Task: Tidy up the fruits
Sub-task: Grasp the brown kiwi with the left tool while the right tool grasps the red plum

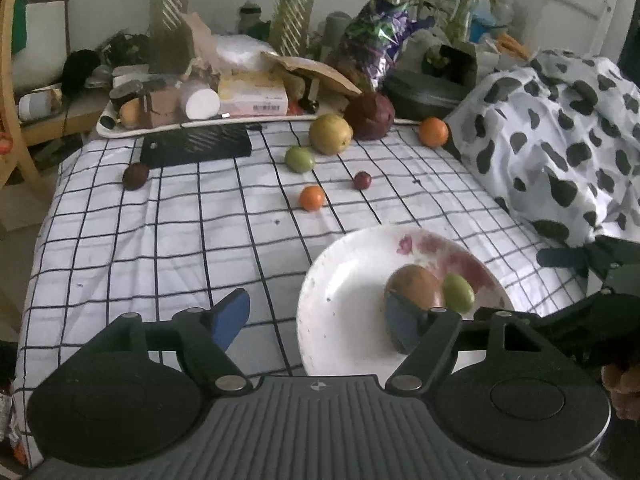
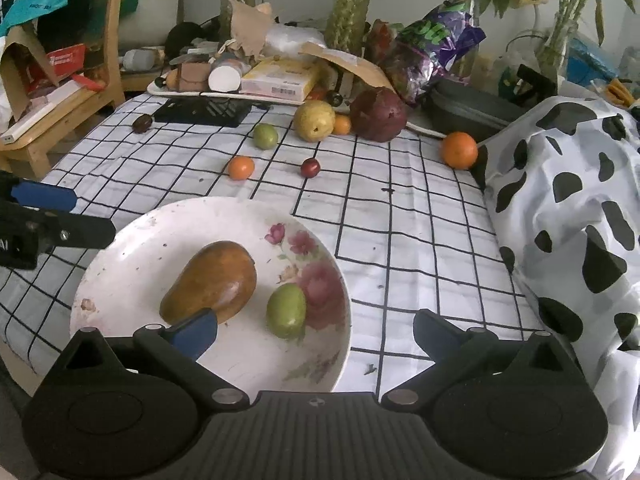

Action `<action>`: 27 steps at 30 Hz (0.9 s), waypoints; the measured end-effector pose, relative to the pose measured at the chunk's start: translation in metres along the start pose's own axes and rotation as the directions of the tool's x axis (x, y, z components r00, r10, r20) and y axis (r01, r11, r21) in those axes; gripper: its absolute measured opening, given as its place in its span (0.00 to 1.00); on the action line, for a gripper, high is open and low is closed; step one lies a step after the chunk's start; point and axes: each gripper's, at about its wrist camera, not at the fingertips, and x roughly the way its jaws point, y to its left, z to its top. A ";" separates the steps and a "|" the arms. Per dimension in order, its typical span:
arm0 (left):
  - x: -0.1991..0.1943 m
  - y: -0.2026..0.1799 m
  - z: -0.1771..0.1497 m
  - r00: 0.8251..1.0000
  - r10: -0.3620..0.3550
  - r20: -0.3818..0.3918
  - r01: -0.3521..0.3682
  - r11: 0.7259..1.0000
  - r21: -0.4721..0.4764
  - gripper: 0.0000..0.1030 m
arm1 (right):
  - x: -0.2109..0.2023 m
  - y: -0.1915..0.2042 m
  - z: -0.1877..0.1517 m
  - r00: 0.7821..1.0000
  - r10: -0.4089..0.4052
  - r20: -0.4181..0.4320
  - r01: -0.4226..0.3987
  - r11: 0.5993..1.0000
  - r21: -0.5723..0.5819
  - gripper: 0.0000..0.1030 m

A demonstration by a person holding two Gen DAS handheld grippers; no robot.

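Checked cloth (image 2: pixel 400 240) w/ plate (image 2: pixel 132 256) holding mango (image 2: pixel 212 280) & green fruit (image 2: pixel 286 310); both grippers, left gripper (image 1: pixel 320 320) & right gripper (image 2: pixel 316 334), spread apart, empty.

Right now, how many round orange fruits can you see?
3: a small orange fruit mid-cloth, a large orange fruit beside the cow-print fabric, and a half-hidden orange fruit behind the yellow pear. Clutter may hide more.

Checked tablecloth (image 2: pixel 400 216), floral plate (image 2: pixel 132 240), loose oranges (image 2: pixel 459 149), pear (image 2: pixel 314 120), black grille (image 2: pixel 204 112)

Both wrist views low over table, facing far clutter; share plate (image 1: pixel 320 304) (image 2: pixel 120 264), scattered fruit.
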 end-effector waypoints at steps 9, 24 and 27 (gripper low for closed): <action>0.012 0.022 0.022 0.997 0.072 0.025 -0.073 0.997 0.026 0.71 | 0.007 -0.008 0.015 0.999 -0.013 0.050 0.011 0.999 0.052 1.00; 0.063 0.094 0.076 0.986 0.164 0.032 -0.164 0.986 0.025 0.71 | 0.056 -0.024 0.057 0.999 0.004 0.050 -0.006 0.999 0.040 1.00; 0.077 0.113 0.086 0.984 0.175 0.019 -0.175 0.985 0.003 0.71 | 0.067 -0.025 0.066 0.999 0.017 0.044 -0.018 0.999 0.031 1.00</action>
